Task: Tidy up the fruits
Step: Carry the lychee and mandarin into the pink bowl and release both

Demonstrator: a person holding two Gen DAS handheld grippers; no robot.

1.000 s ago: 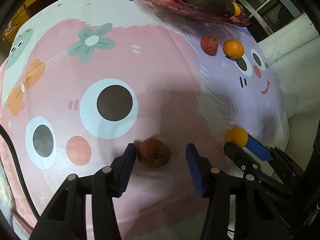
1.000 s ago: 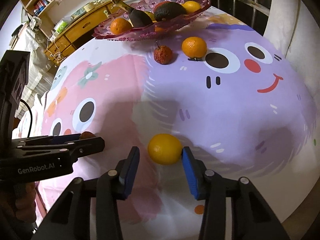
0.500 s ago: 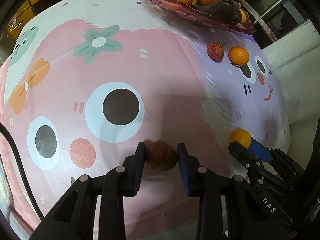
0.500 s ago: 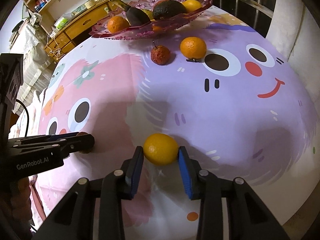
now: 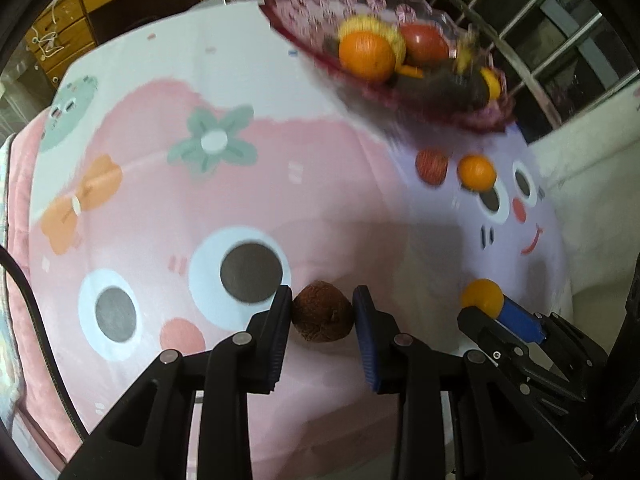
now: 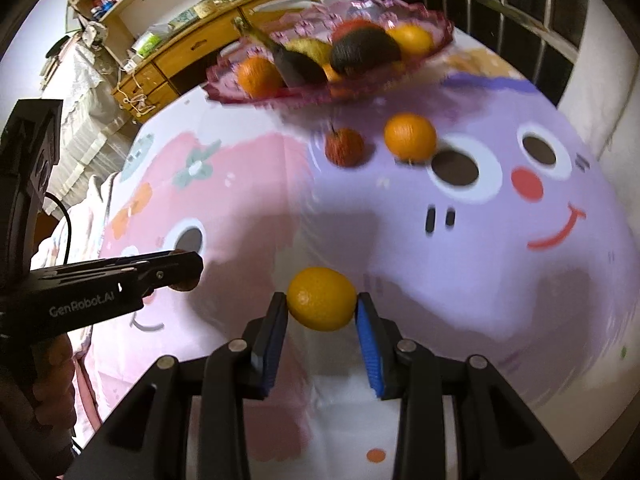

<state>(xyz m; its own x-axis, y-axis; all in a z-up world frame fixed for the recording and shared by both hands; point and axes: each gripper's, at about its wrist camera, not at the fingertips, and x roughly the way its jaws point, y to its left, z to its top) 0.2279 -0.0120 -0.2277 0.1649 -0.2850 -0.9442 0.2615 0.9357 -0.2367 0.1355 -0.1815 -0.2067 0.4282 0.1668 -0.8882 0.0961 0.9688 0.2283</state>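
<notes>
My left gripper [image 5: 322, 314] is shut on a brown rough-skinned fruit [image 5: 323, 313] and holds it above the cartoon tablecloth. My right gripper [image 6: 322, 306] is shut on a yellow-orange citrus [image 6: 322, 298], which also shows at the right in the left wrist view [image 5: 482, 299]. A pink glass fruit dish [image 6: 434, 46] at the far side holds an orange, a dark avocado, a banana and other fruit. A red lychee [image 6: 344, 147] and an orange [image 6: 410, 136] lie on the cloth in front of the dish.
The table carries a pink and purple cartoon cloth [image 5: 320, 184]. Wooden drawers and shelves [image 6: 188, 56] stand beyond the far left. A metal window grille [image 5: 532, 12] and a white wall ledge [image 5: 592, 148] are at the right.
Both grippers have closed on their fruits and lifted them off the cloth, moving toward the dish. The dish now looks nearer and the views are blurred by motion.
</notes>
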